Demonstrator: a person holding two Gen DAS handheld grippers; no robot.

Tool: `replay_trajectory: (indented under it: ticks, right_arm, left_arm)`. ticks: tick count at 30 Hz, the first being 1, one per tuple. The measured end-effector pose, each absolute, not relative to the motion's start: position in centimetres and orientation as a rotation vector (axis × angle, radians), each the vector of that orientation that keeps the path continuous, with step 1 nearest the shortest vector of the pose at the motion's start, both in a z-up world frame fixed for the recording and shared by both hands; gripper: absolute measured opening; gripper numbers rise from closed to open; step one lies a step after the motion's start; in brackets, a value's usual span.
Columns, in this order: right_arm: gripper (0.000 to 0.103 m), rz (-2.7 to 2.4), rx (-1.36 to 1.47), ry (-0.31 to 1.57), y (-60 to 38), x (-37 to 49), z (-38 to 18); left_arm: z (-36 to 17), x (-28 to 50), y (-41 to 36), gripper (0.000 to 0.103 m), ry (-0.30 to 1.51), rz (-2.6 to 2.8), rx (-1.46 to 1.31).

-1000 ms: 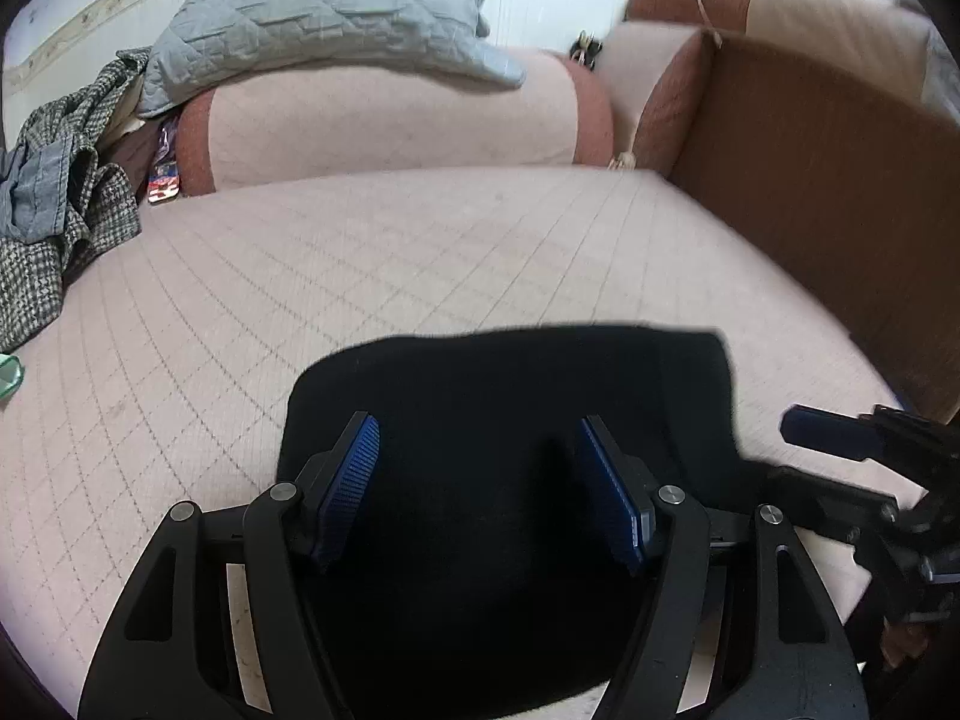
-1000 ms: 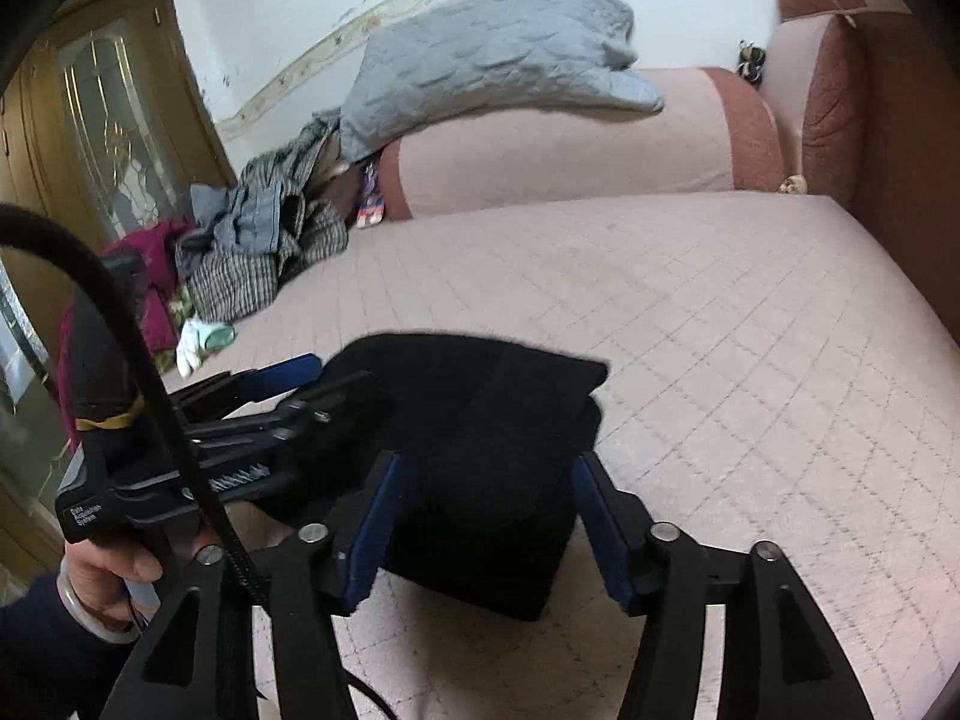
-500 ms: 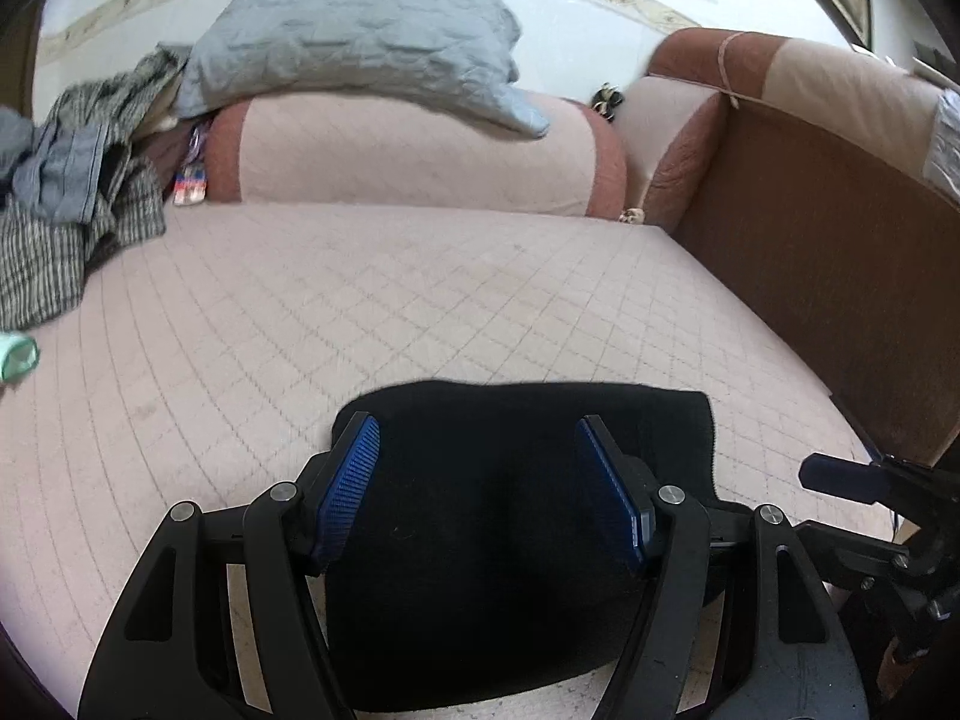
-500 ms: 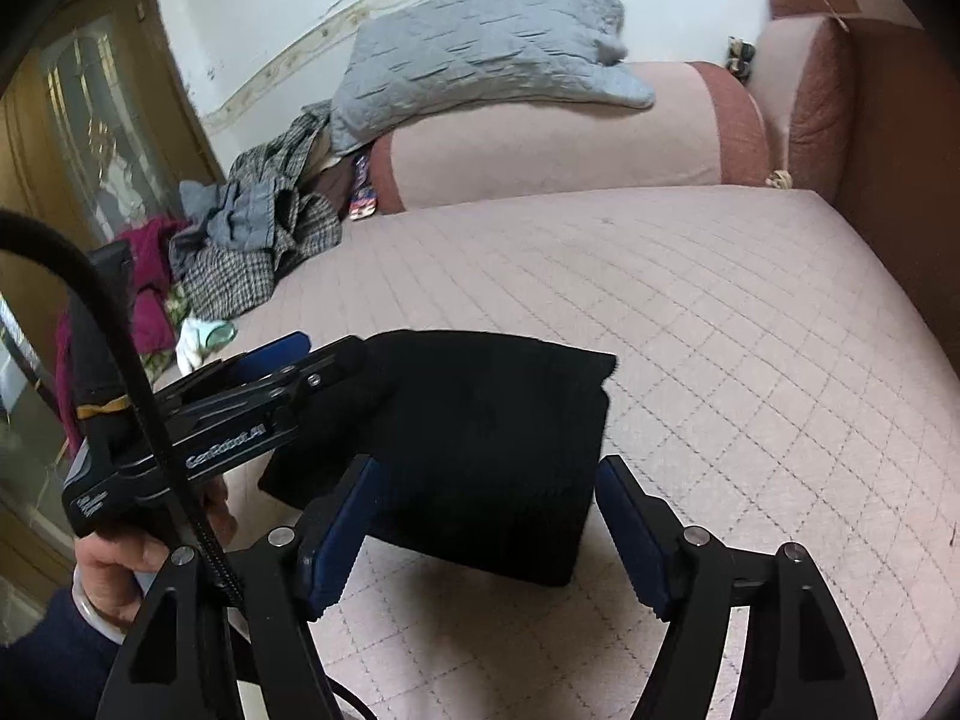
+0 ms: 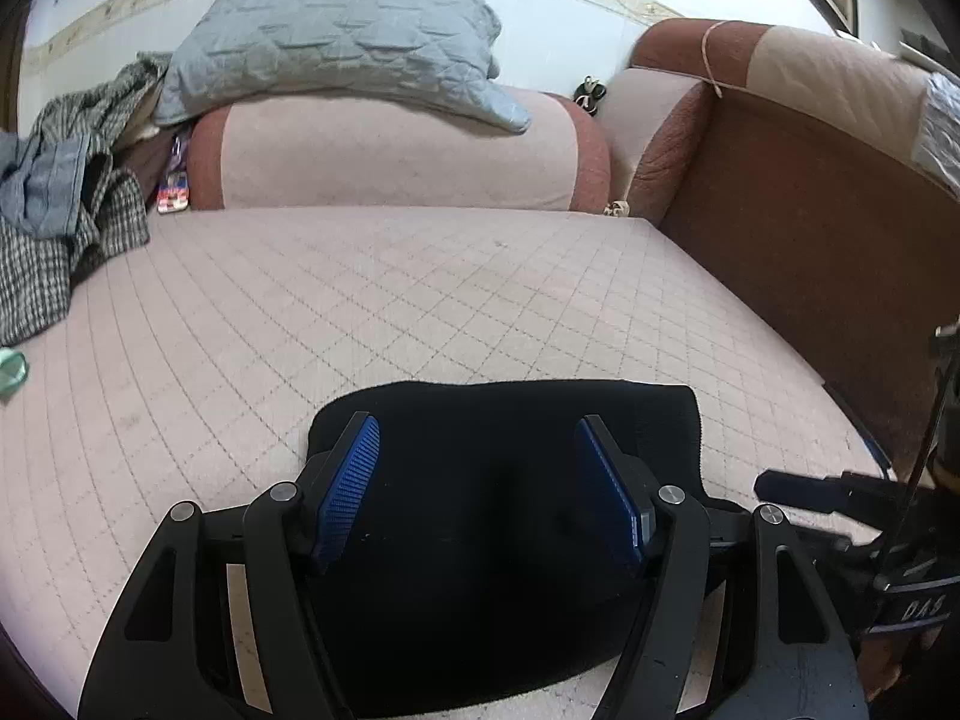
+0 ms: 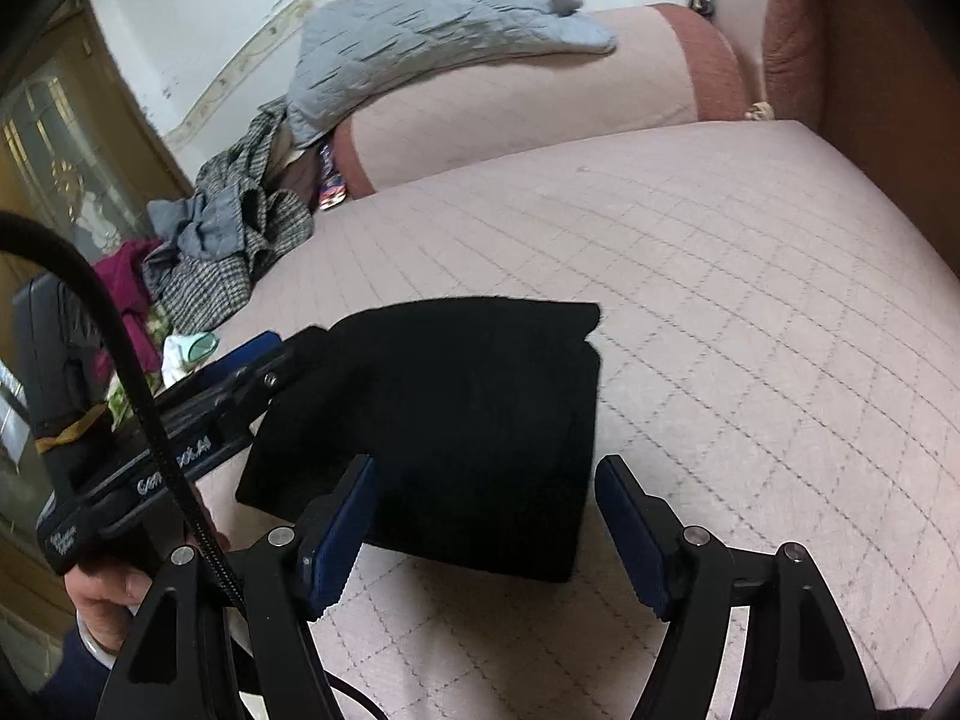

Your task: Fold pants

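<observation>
The black pants (image 5: 498, 510) lie folded into a compact rectangle on the pink quilted bed (image 5: 420, 300). My left gripper (image 5: 475, 420) hovers over the fold, jaws open, its blue pads (image 5: 348, 480) apart and pressing nothing. In the right wrist view the pants (image 6: 468, 408) sit just ahead of my right gripper (image 6: 486, 462), which is open with the near edge of the fold between its fingers, untouched by the pads. The left gripper (image 6: 240, 372) reaches the fold's left side, held by a hand (image 6: 102, 600). The right gripper's body (image 5: 840, 492) shows at the right of the left wrist view.
A grey quilted pillow (image 5: 336, 42) rests on a pink bolster (image 5: 390, 156) at the far end. A heap of checked and grey clothes (image 5: 54, 228) lies at the left edge. A brown padded side panel (image 5: 810, 240) bounds the right. A wooden door (image 6: 54, 150) stands beyond the left edge.
The right gripper's jaws have spread wider and drawn back a little from the fold. The pants sit lower in the left wrist view. The fold itself lies still.
</observation>
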State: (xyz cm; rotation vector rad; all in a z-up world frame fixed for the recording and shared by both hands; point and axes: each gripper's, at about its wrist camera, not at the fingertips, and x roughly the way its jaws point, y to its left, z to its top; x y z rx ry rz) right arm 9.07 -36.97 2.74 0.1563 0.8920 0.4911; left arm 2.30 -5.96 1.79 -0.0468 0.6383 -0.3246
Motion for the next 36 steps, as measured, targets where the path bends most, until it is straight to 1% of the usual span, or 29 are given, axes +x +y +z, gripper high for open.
replay_trajectory:
  ticks: [5,9,13,19,30,36]
  right_arm:
    - [0.072,0.462,0.136,0.846,-37.2,8.5,4.8]
    - [0.072,0.454,0.14,0.852,-36.6,9.1,5.5]
    - [0.072,0.478,0.117,0.839,-35.3,9.6,4.6]
    - [0.072,0.468,0.115,0.844,-34.3,11.1,3.5]
    - [0.072,0.465,0.059,0.817,-33.6,12.0,3.3]
    - [0.072,0.458,0.078,0.817,-34.1,12.2,3.2]
  left_arm:
    - [1.9,1.4,-5.9,0.068,0.634,-0.297,-0.01]
    - [1.5,1.4,-5.4,0.068,0.64,-0.263,-0.011]
    - [0.8,1.8,-4.7,0.068,0.669,-0.234,-0.027]
    - [0.5,1.7,-4.2,0.068,0.653,-0.207,0.007]
    - [0.2,2.6,-3.6,0.068,0.66,-0.183,-0.009]
    - [0.1,3.1,-3.3,0.068,0.664,-0.175,-0.019]
